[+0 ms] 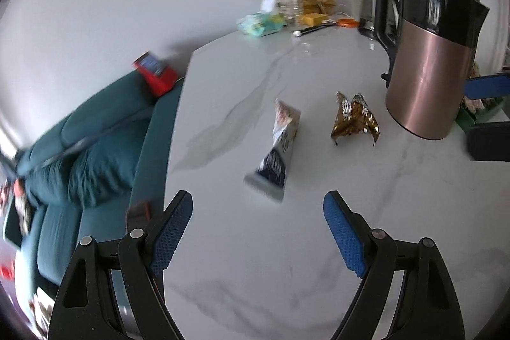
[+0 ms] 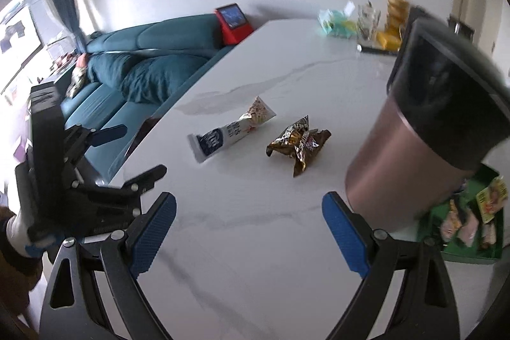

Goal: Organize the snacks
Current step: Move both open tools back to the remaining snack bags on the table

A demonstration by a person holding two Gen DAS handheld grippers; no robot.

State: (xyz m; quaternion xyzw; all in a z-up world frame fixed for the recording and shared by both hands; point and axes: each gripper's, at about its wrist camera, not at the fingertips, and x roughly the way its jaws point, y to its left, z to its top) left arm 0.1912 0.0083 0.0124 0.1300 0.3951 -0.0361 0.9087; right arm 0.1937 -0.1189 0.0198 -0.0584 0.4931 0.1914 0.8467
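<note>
left gripper (image 1: 258,231): jaws spread wide with nothing between them, hanging over the near part of the marble table (image 1: 255,276) and tilted down toward the long packet
right gripper (image 2: 248,231): jaws also spread and empty, above the same tabletop, with the kettle close on its right side
long white snack packet (image 1: 279,145): lies flat on the bare table just ahead of the left gripper, its dark blue end nearest; touched by neither tool
crumpled gold-brown wrapper (image 1: 353,120): rests on the table just beside the long packet, between it and the kettle; apart from both
copper-coloured electric kettle (image 1: 427,66): stands upright to the right of the two snacks, partly hiding the tray behind it
green tray (image 2: 497,244): sits past the kettle at the right edge of the right wrist view, with several small packets already lying in it; their kinds are too small to tell
far end of table: a cluster of gold tins, glass jars and a pale green pack, well apart from the work area
beside the table: teal sofa (image 1: 95,142) with a red device on its back
progress: judged partway, since some snacks are in the tray while two are loose on the table
still to do: probably pick up each loose snack and carry it round the kettle to the tray
</note>
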